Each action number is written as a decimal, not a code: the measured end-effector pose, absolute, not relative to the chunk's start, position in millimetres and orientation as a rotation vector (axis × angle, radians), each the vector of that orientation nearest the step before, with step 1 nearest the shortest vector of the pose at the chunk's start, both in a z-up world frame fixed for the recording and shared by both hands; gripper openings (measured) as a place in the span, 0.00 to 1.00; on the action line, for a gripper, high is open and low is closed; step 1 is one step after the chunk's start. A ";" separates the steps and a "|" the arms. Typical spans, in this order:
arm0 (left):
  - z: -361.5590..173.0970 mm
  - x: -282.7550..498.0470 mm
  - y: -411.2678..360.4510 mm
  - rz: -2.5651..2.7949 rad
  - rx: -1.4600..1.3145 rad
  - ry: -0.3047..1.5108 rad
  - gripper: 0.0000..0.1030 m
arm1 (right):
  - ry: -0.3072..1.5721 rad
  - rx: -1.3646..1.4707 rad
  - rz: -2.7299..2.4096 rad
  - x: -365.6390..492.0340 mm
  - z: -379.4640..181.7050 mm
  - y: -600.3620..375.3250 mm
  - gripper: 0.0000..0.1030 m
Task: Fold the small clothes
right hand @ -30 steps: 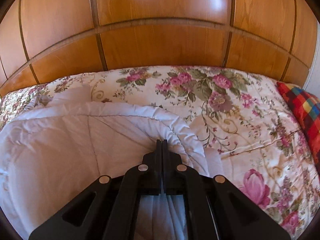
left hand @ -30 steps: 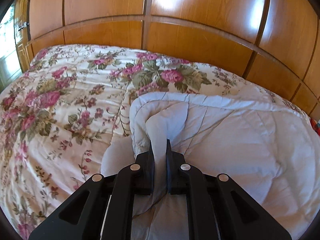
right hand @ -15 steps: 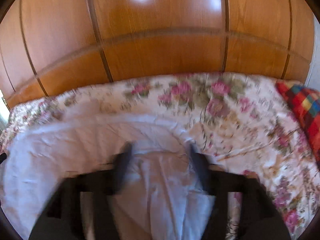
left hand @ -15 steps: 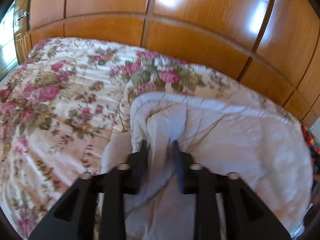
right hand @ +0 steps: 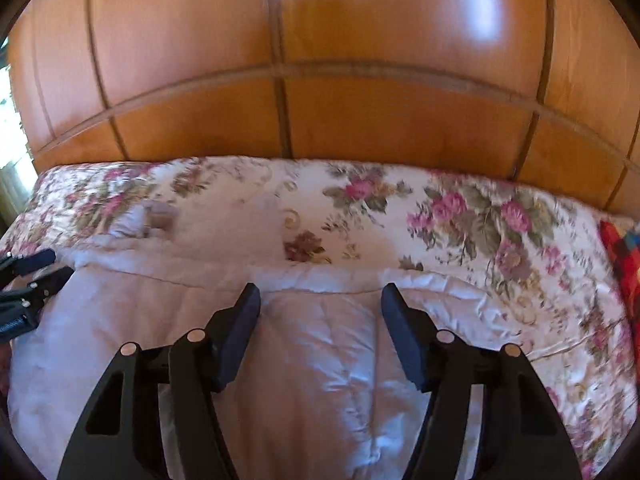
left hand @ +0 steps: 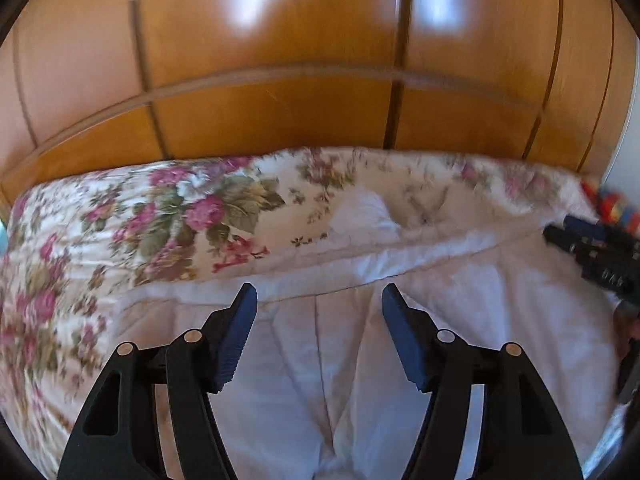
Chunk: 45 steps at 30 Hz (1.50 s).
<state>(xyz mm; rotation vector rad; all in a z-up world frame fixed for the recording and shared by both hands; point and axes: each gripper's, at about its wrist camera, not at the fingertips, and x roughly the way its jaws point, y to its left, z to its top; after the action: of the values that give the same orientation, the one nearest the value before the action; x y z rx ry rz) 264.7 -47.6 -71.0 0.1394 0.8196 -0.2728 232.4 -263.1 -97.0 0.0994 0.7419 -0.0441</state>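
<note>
White padded garment [left hand: 460, 320] fills lower frame: soft, probably light, best pinched along its upper seam. Left gripper [left hand: 316, 304] and right gripper [right hand: 320, 304] gape, holding nothing.

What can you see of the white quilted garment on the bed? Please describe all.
The white quilted garment looks like soft padded fabric with stitched seams and creases. It lies flat on the floral bedspread, with a straight far edge. The left gripper and the right gripper are above it, jaws open, holding nothing.
</note>
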 end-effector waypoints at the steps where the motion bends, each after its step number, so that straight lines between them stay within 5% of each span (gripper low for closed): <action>1: -78.6 271.3 -48.0 -0.257 0.149 0.833 0.62 | 0.746 0.126 -0.040 234.8 -103.2 -268.2 0.62; 4: -102.0 284.0 -34.9 -0.277 0.058 0.853 0.72 | 0.730 0.180 -0.029 236.6 -114.2 -278.1 0.62; 16: -118.6 273.5 -25.4 -0.294 -0.013 0.795 0.72 | 0.674 0.212 -0.017 232.7 -122.1 -282.6 0.65; 21: -109.7 261.5 -22.1 -0.261 0.000 0.800 0.73 | 0.680 0.184 -0.054 223.8 -114.1 -277.7 0.74; 37: -80.4 167.4 45.8 -0.130 -0.041 0.757 0.76 | 0.578 0.303 -0.123 82.2 -83.0 -278.8 0.80; 40: -83.6 145.3 72.8 -0.063 -0.071 0.742 0.76 | 0.565 0.352 -0.154 53.9 -90.1 -286.8 0.73; 45: -98.8 129.8 93.7 -0.006 -0.082 0.754 0.76 | 0.639 0.336 -0.233 48.5 -115.4 -296.2 0.47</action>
<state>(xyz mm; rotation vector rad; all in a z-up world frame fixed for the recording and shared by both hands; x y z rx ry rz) 129.8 93.7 -98.8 -0.0818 0.7544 -0.0060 48.5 -296.2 -115.4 0.3360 0.6390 -0.2334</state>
